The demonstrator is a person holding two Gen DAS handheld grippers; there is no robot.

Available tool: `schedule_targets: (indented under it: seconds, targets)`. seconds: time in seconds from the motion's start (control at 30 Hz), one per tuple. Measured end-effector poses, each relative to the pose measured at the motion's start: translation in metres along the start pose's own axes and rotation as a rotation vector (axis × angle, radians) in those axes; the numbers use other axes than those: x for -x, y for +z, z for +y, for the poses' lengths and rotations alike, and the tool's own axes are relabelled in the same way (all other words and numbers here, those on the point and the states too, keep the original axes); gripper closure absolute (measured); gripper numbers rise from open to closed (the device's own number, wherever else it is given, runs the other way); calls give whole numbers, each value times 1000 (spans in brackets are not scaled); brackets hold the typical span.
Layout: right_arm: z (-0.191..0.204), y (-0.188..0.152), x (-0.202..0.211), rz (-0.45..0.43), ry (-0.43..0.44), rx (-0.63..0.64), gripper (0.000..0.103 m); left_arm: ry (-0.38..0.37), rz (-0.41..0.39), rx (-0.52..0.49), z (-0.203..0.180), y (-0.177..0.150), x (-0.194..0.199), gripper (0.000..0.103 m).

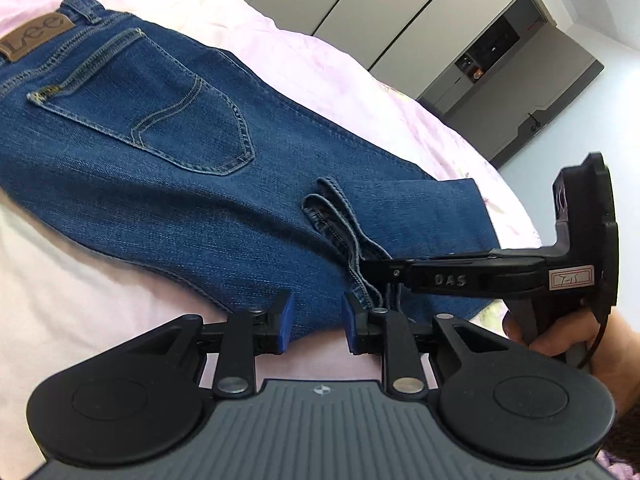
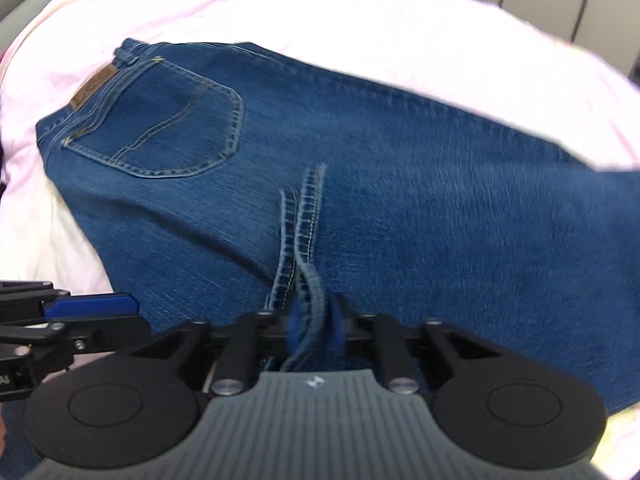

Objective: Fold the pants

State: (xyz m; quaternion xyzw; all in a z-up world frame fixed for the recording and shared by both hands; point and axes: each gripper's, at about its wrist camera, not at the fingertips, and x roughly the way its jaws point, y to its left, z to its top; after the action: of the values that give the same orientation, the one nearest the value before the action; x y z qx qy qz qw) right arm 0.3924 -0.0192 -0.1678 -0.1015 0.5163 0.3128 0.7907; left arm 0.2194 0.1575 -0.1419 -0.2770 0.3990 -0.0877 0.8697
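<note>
Blue jeans (image 1: 168,168) lie on a pink bedsheet (image 1: 320,68), back pocket and Lee patch up, waistband at the far left. The jeans also fill the right wrist view (image 2: 400,208). The leg hems (image 1: 344,232) are bunched near me. My right gripper (image 2: 316,320) is shut on the leg hems (image 2: 304,232); it shows from the side in the left wrist view (image 1: 384,276). My left gripper (image 1: 316,320) is open and empty, its blue pads (image 1: 285,320) just at the jeans' near edge, left of the hems. It shows in the right wrist view (image 2: 96,304) at the left.
Grey wardrobe doors (image 1: 360,4) stand behind the bed. A doorway with dark shelves (image 1: 500,60) is at the far right. The bed's edge curves down on the right (image 1: 516,208).
</note>
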Motion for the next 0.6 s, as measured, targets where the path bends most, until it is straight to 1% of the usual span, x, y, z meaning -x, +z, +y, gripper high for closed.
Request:
schedule_targets:
  seconds: [0.03,0.17,0.23,0.3,0.37,0.4,0.43,0.5,0.57,0.6]
  targets:
    - [-6,-1,1,-9,25,-26,102,-15,-2,7,0,0,0,75]
    - [-22,-7,18,-44,127,-110,103,-109,3,68,2,4,-4,74]
    - [-19,-10,26,-47,155,-98,103,-127,11,91,1,5,-9,67]
    - [-13,-16,27,-39,166,-70,103,-126,20,96,-2,8,-15,64]
    - [-7,-21,22,-33,145,-49,103,-129,26,101,-5,11,-20,58]
    - [-6,-24,18,-41,135,-48,103,-136,31,107,-6,12,-23,53]
    - [-4,-27,16,-47,133,-52,99,-129,38,113,-6,13,-25,51]
    - [-1,-31,14,-59,130,-48,98,-119,62,116,-9,15,-32,46]
    - [-3,-35,20,-80,140,-45,97,-116,81,125,-11,16,-37,43]
    - [-5,-36,25,-89,143,-46,96,-119,87,134,-12,17,-40,40]
